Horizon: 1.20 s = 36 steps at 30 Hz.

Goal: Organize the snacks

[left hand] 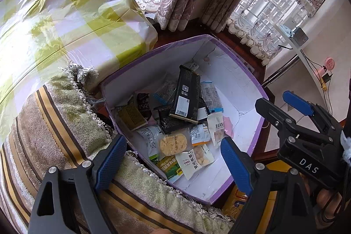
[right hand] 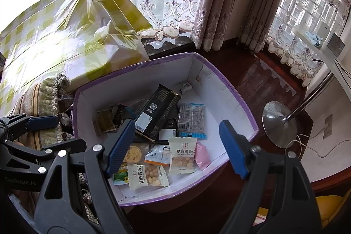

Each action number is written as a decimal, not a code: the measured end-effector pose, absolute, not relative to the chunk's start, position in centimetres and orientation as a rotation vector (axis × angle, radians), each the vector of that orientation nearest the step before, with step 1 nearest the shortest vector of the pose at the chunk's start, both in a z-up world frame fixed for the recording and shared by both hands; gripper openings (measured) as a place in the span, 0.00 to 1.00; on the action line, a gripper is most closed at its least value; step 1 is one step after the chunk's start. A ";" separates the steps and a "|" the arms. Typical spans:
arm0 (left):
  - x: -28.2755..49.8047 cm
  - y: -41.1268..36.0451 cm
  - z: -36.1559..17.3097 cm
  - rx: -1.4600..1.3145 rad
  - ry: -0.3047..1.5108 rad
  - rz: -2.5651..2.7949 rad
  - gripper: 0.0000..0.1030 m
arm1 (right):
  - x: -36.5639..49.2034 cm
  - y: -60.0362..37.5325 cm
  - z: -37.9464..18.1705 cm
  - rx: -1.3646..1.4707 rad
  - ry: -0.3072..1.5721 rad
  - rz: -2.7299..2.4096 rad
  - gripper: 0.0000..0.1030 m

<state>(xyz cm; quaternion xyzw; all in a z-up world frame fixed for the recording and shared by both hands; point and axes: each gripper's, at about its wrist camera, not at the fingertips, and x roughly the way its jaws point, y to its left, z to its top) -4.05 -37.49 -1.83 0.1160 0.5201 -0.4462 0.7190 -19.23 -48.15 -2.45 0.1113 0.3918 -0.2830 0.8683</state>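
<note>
The box (right hand: 230,89) is white inside with a purple rim and outer wall. In it lie a long black packet (right hand: 156,112) bearing a white label, a pale pink sachet (right hand: 201,156), white nut packets (right hand: 182,156) with clear windows, and a blue-edged clear packet (right hand: 192,121). The big bag (left hand: 54,10) is checked yellow-green and white. The cushion (left hand: 43,124) is striped tan, brown and green. The fingers (left hand: 110,159) have blue pads on black arms.

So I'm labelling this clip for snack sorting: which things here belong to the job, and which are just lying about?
Belongs to the job:
- purple-rimmed box
- long black packet
- nut packets
- pink sachet
- left gripper and right gripper, both open

Just lying about:
- checked bag
- striped cushion
- lamp base
</note>
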 end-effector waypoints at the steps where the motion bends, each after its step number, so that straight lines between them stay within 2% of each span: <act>1: -4.0 -37.5 -1.8 0.257 1.150 -0.987 0.86 | -19.2 -48.2 -2.4 0.233 0.820 -0.593 0.79; 36: -4.1 -37.5 -1.9 0.255 1.149 -0.987 0.86 | -19.3 -48.1 -2.7 0.237 0.824 -0.593 0.79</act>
